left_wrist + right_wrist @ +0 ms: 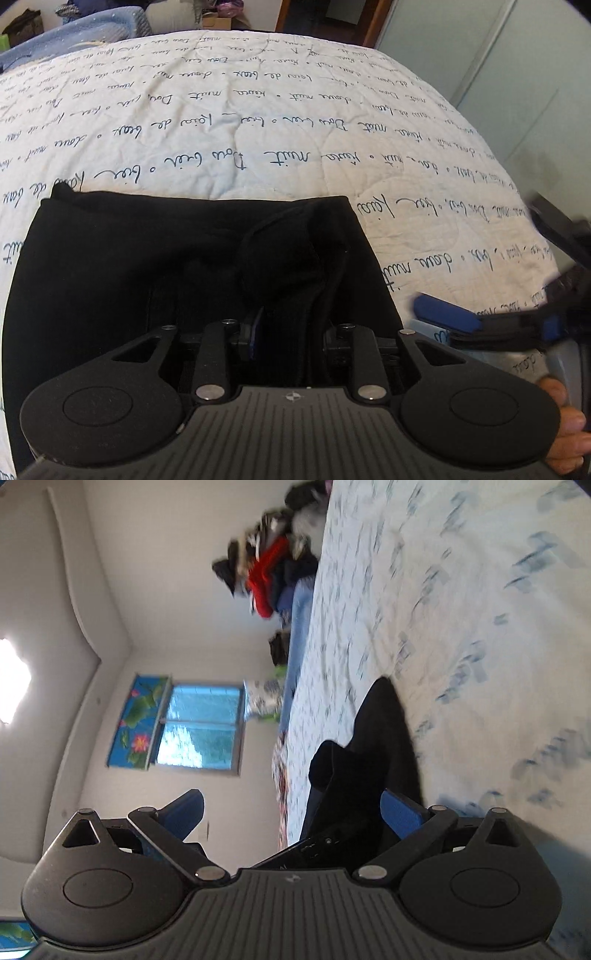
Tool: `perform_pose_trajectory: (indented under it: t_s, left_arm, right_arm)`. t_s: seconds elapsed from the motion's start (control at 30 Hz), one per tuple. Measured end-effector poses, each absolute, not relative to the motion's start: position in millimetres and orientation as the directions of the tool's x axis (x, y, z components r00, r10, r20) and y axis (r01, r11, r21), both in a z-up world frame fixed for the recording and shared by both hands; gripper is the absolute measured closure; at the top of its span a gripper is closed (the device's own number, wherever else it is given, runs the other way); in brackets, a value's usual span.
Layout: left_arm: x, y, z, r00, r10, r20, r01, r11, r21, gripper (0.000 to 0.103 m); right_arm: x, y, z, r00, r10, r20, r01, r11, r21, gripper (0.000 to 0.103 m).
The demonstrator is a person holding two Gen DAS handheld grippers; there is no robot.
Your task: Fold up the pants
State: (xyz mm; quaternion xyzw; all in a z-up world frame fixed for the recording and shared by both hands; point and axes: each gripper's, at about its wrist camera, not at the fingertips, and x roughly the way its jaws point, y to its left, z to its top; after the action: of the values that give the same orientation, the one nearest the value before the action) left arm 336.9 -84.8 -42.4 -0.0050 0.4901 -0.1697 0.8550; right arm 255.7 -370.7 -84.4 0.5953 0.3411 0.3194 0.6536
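In the left wrist view, the black, soft-knit pants (pixel 177 266) fill the lower left and centre of the frame, already a compact folded block on the white quilted bedspread printed with blue handwriting (pixel 258 110). We judge the step in hand to be the last fold or the final tidying of that block. Our left claw (pixel 291 332) sits at bottom centre with its blue-padded fingers (pixel 255 332) drawn in narrow over a ridge of the black cloth; the grip looks closed on the pants, though black on black hides the exact contact. To do this well, we keep that pinch on all the layers at once, so the top layer does not slide off the lower ones.

Further right, at the lower right edge of the same view, the right claw (pixel 476 325) comes in sideways, blurred, just beside the right edge of the pants, with the person's bare hand (pixel 565 421) behind it.

In the right wrist view, tipped on its side, that right claw (pixel 291 812) stands wide, holding nothing, with one blue finger (pixel 400 812) low against the bedspread (pixel 480 627) and the pants (pixel 373 753) between and beyond the fingers. We should slide the lower finger under the edge and close only once the cloth sits deep between the pads, then move both claws together so the fold stays square.
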Motion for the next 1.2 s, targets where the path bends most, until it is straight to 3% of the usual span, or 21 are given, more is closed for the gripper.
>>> perform_pose_trajectory:
  t_s: [0.07, 0.23, 0.3, 0.33, 0.4, 0.53, 0.63, 0.87, 0.93, 1.13, 1.2]
  left_arm:
    - [335, -85, -42, 0.471, -0.296, -0.831, 0.289, 0.942, -0.171, 0.076]
    - [328, -88, -43, 0.496, -0.303, -0.814, 0.331, 0.932, -0.146, 0.071]
    - [324, -87, -44, 0.508, -0.318, -0.801, 0.351, 0.925, -0.144, 0.071]
    - [322, -86, -44, 0.516, -0.325, -0.793, 0.355, 0.923, -0.147, 0.07]
    - [321, -79, -45, 0.525, -0.356, -0.773, 0.358, 0.916, -0.179, 0.066]
    - [311, -60, -44, 0.495, -0.47, -0.731, 0.385, 0.873, -0.3, 0.04]
    - [293, -44, -36, 0.458, -0.528, -0.715, 0.406, 0.84, -0.361, 0.036]
    - [261, 28, 1, 0.571, -0.539, -0.618, 0.339, 0.842, -0.42, 0.023]
    - [257, 46, 8, 0.619, -0.516, -0.591, 0.301, 0.852, -0.429, 0.015]
    - [267, 60, 0, 0.655, -0.482, -0.581, 0.237, 0.862, -0.448, 0.014]
    - [269, 58, 0, 0.649, -0.49, -0.582, 0.256, 0.861, -0.44, 0.014]
  right_arm:
    - [277, -351, -78, 0.492, 0.862, -0.119, -0.009, 0.142, 0.99, 0.0]
    - [311, -298, -56, 0.339, 0.871, -0.356, -0.081, 0.405, 0.911, 0.001]
    - [318, -283, -50, 0.305, 0.855, -0.419, -0.113, 0.469, 0.876, 0.02]
    - [320, -278, -49, 0.295, 0.836, -0.463, -0.107, 0.511, 0.853, 0.041]
    - [324, -274, -50, 0.281, 0.815, -0.507, -0.108, 0.552, 0.827, 0.065]
    - [323, -273, -51, 0.283, 0.812, -0.51, -0.11, 0.556, 0.824, 0.074]
    - [319, -280, -52, 0.293, 0.806, -0.514, -0.106, 0.561, 0.821, 0.087]
    - [317, -296, -24, 0.323, 0.829, -0.457, -0.186, 0.529, 0.828, 0.09]
    - [326, -309, -14, 0.339, 0.823, -0.457, -0.194, 0.536, 0.822, 0.09]
    - [353, -319, -45, 0.269, 0.763, -0.588, -0.13, 0.634, 0.762, 0.09]
    - [352, -324, -49, 0.279, 0.776, -0.566, -0.112, 0.612, 0.783, 0.09]
